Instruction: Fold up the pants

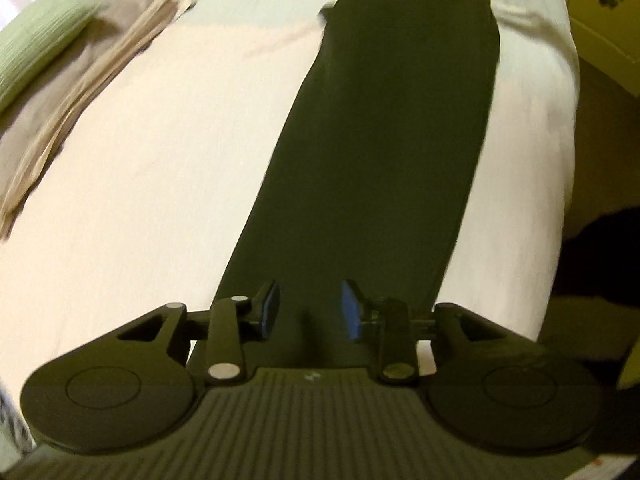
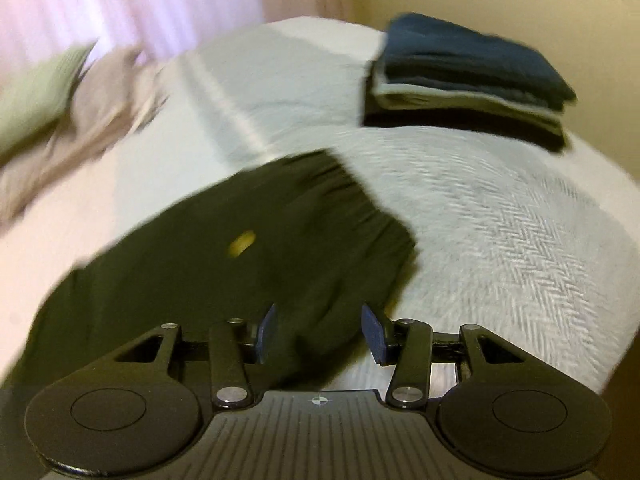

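Dark green pants [image 1: 384,152] lie flat and lengthwise on a white bedspread [image 1: 160,168], running from 6 o'clock up to 12 o'clock in the left wrist view, legs laid one over the other in a single long strip. Left gripper [image 1: 308,308] hangs over the near end of the strip, blue pads [image 1: 350,312] parted with a clear gap; dark cloth shows beneath and between them but neither pad presses on it, nothing held. In the right wrist view the waistband end of the pants [image 2: 240,248] fills the centre and 8 o'clock, gathered elastic edge toward 1 o'clock, a small yellow tag [image 2: 241,242] on the cloth. Right gripper [image 2: 318,334] sits over that end, pads [image 2: 374,334] roughly half apart, fabric below the gap, no grip visible. Picture heavily motion-blurred. A stack of folded clothes [image 2: 468,80], blue on top, rests on the bed at 1 o'clock. Green pillow [image 1: 40,36] and beige blanket [image 1: 80,96] at 10 o'clock. Herringbone weave of the bedspread visible at 3 o'clock in the right view.
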A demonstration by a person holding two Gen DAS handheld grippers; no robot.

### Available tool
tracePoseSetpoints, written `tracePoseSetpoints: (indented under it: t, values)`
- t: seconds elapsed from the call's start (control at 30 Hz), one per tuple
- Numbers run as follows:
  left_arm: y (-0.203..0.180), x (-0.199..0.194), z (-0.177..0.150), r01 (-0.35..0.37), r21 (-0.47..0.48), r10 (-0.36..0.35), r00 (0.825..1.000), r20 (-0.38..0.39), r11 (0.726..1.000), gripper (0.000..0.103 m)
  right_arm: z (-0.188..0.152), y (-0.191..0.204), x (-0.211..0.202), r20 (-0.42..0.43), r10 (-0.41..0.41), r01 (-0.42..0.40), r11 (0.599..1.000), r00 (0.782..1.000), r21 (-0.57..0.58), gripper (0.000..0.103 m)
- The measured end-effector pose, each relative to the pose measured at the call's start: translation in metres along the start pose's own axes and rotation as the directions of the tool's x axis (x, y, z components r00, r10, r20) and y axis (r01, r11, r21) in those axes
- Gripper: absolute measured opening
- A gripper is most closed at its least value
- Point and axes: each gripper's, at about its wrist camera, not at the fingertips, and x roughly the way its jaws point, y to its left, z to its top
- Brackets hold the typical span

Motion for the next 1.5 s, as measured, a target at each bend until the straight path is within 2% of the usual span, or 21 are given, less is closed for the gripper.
tracePoseSetpoints:
  t: [0.13,0.27,0.37,0.47,0.57,0.63,0.67,0.7,0.77,0.83,0.87,0.9,0.97,1.07,1.2,1.3,1.4,1.5]
  values:
    - [-0.040,0.036,0.092,0.041,0.005,-0.041,0.999,0.012,0.999,0.033,0.023,-0.051,0.037,-0.002,0.049,-0.048,0.990,0.999,0.132,0.044]
    - [-0.072,0.070,0.170,0.085,0.052,-0.086,0.996,0.028,0.995,0.035,0.024,-0.068,0.056,-0.005,0.127,-0.123,0.967,0.992,0.222,0.043]
    - [-0.096,0.088,0.215,0.121,0.113,-0.125,0.992,0.026,0.986,0.035,0.021,-0.065,0.058,0.009,0.128,-0.126,0.963,0.992,0.238,0.031]
    - [-0.111,0.095,0.246,0.135,0.181,-0.142,0.990,0.023,0.974,0.035,0.021,-0.073,0.054,0.006,0.134,-0.131,0.951,0.991,0.280,0.014]
    - [-0.112,0.097,0.269,0.129,0.199,-0.139,0.990,0.037,0.971,0.036,0.041,-0.086,0.043,0.027,0.134,-0.136,0.960,0.991,0.246,0.012]
    - [-0.109,0.097,0.280,0.127,0.184,-0.139,0.989,0.053,0.975,0.036,0.054,-0.098,0.044,0.056,0.099,-0.109,0.968,0.994,0.227,0.012]
    - [-0.109,0.100,0.283,0.128,0.172,-0.139,0.989,0.055,0.977,0.036,0.057,-0.105,0.052,0.048,0.090,-0.098,0.967,0.995,0.235,0.013]
    - [-0.108,0.103,0.284,0.130,0.162,-0.140,0.989,0.052,0.978,0.036,0.059,-0.110,0.066,0.005,0.107,-0.105,0.963,0.994,0.249,0.014]
    - [-0.109,0.112,0.282,0.128,0.147,-0.135,0.990,0.041,0.981,0.036,0.059,-0.110,0.083,-0.071,0.125,-0.107,0.971,0.990,0.215,0.018]
    - [-0.114,0.120,0.275,0.124,0.130,-0.127,0.992,0.014,0.984,0.036,0.059,-0.105,0.084,-0.082,0.121,-0.108,0.984,0.989,0.144,0.022]
    - [-0.113,0.122,0.268,0.124,0.117,-0.125,0.992,0.000,0.985,0.037,0.058,-0.107,0.083,-0.081,0.128,-0.116,0.983,0.988,0.141,0.029]
    - [-0.114,0.121,0.259,0.121,0.104,-0.121,0.993,-0.014,0.987,0.037,0.057,-0.111,0.080,-0.084,0.132,-0.118,0.981,0.988,0.157,0.040]
    - [-0.114,0.119,0.244,0.109,0.082,-0.107,0.994,-0.036,0.991,0.039,0.054,-0.114,0.070,-0.084,0.116,-0.100,0.979,0.990,0.176,0.048]
    - [-0.102,0.113,0.215,0.078,0.024,-0.076,0.995,-0.058,0.997,0.043,0.047,-0.098,0.043,-0.055,0.065,-0.057,0.990,0.996,0.126,0.049]
    - [-0.085,0.094,0.164,0.011,-0.071,-0.018,0.995,-0.101,0.997,0.044,0.029,-0.048,0.011,-0.027,0.062,-0.063,0.998,0.998,-0.001,0.049]
    - [-0.068,0.072,0.115,-0.045,-0.155,0.025,0.992,-0.125,0.987,0.045,0.006,0.007,-0.003,-0.066,0.158,-0.165,0.980,0.985,-0.111,0.049]
    - [-0.051,0.050,0.062,-0.095,-0.230,0.060,0.986,-0.154,0.969,0.046,-0.023,0.070,-0.006,-0.161,0.267,-0.299,0.925,0.950,-0.233,0.049]
    - [-0.032,0.029,0.002,-0.145,-0.300,0.092,0.978,-0.186,0.943,0.048,-0.053,0.128,-0.007,-0.237,0.307,-0.372,0.870,0.922,-0.322,0.049]
